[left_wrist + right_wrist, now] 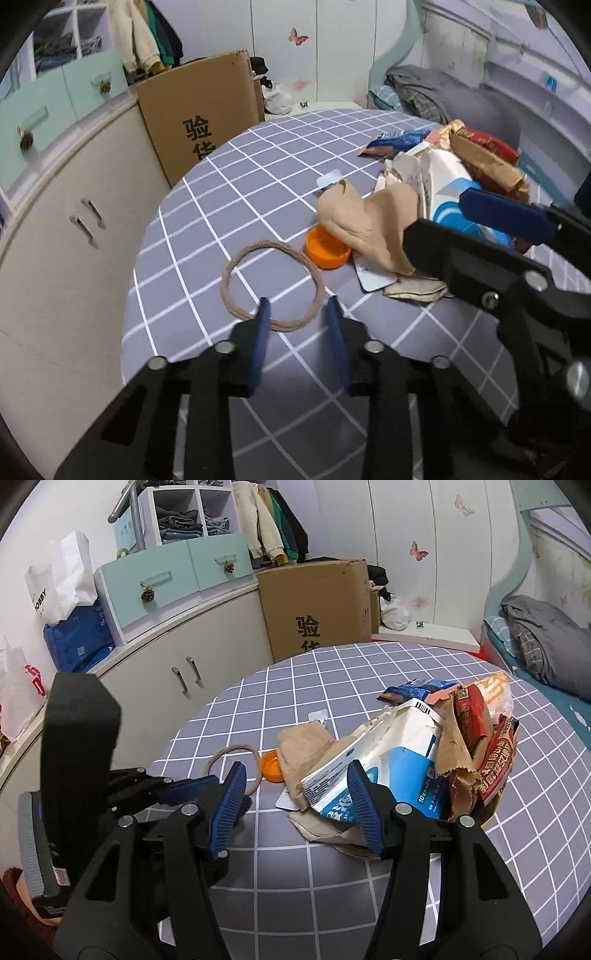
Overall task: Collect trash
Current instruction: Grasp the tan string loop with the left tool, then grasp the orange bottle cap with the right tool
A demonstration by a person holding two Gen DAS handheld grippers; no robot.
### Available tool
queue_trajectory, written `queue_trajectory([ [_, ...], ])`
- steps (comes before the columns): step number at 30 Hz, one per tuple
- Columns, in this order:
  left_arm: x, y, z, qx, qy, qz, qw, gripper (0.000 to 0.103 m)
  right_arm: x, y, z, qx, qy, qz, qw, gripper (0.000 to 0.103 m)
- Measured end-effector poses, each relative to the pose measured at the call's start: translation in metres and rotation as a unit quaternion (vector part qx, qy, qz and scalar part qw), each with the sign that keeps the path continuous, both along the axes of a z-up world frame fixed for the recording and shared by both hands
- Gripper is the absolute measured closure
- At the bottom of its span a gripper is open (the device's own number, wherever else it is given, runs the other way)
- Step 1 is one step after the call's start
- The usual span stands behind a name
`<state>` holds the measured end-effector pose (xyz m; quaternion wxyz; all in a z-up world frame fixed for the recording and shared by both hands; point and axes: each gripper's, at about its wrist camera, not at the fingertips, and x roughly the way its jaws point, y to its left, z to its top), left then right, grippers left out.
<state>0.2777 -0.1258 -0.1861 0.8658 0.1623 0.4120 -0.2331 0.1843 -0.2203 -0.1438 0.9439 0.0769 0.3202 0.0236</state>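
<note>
A pile of trash lies on the round grid-patterned table (pixel 207 229): a blue-and-white carton (pixel 399 764), brown paper (pixel 456 746), red snack wrappers (pixel 495 760), a blue wrapper (pixel 399 142) and beige stockings (pixel 365 225). An orange cap (pixel 327 251) and a brown rope ring (pixel 271 284) lie beside the pile. My left gripper (pixel 299 314) is open, its tips over the ring's near edge. My right gripper (pixel 295 786) is open and empty, just in front of the carton; it also shows in the left wrist view (pixel 465 218).
A cardboard box (pixel 317 605) stands behind the table. White cabinets (pixel 192 653) with mint drawers run along the left. A bed with grey bedding (pixel 546 642) is at the right. A small white tag (pixel 330 178) lies on the table.
</note>
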Motion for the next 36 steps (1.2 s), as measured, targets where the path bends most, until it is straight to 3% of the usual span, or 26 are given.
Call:
queue_trajectory([
  [2,-0.001,-0.003,-0.001,0.017,-0.013,-0.007,0.9997,0.1,0.002,0.0,-0.001,0.001,0.003,0.0,1.0,0.046],
  [4,-0.001,0.002,0.0,0.01,-0.013,0.003,0.9999,0.1,0.004,0.001,-0.002,0.001,0.005,0.001,1.0,0.046],
  [8,0.002,0.031,0.002,-0.057,0.007,0.044,0.9974,0.101,0.005,0.004,-0.004,-0.001,0.006,0.006,1.0,0.046],
  [11,0.001,0.055,0.01,-0.119,0.014,0.068,0.9904,0.101,0.007,0.014,-0.004,-0.002,0.005,0.019,1.0,0.046],
  [15,-0.001,0.078,0.024,-0.157,0.002,0.1,0.9824,0.101,0.015,0.028,-0.005,0.007,0.005,0.057,0.998,0.047],
  [17,-0.002,0.086,0.029,-0.171,-0.005,0.109,0.9792,0.101,0.024,0.036,-0.006,0.009,0.013,0.08,0.997,0.054],
  [20,-0.002,0.09,0.031,-0.181,-0.006,0.114,0.9768,0.101,0.036,0.047,-0.011,-0.001,0.026,0.101,0.995,0.07],
  [25,-0.003,0.091,0.025,-0.189,0.002,0.113,0.9755,0.101,0.059,0.05,-0.027,-0.023,0.073,0.09,0.993,0.074],
  [34,-0.002,0.093,0.024,-0.199,0.005,0.107,0.9741,0.101,0.07,0.046,-0.031,-0.053,0.086,0.077,0.992,0.074],
  [36,-0.001,0.094,0.024,-0.2,0.008,0.109,0.9736,0.101,0.076,0.045,-0.035,-0.057,0.098,0.08,0.99,0.08],
])
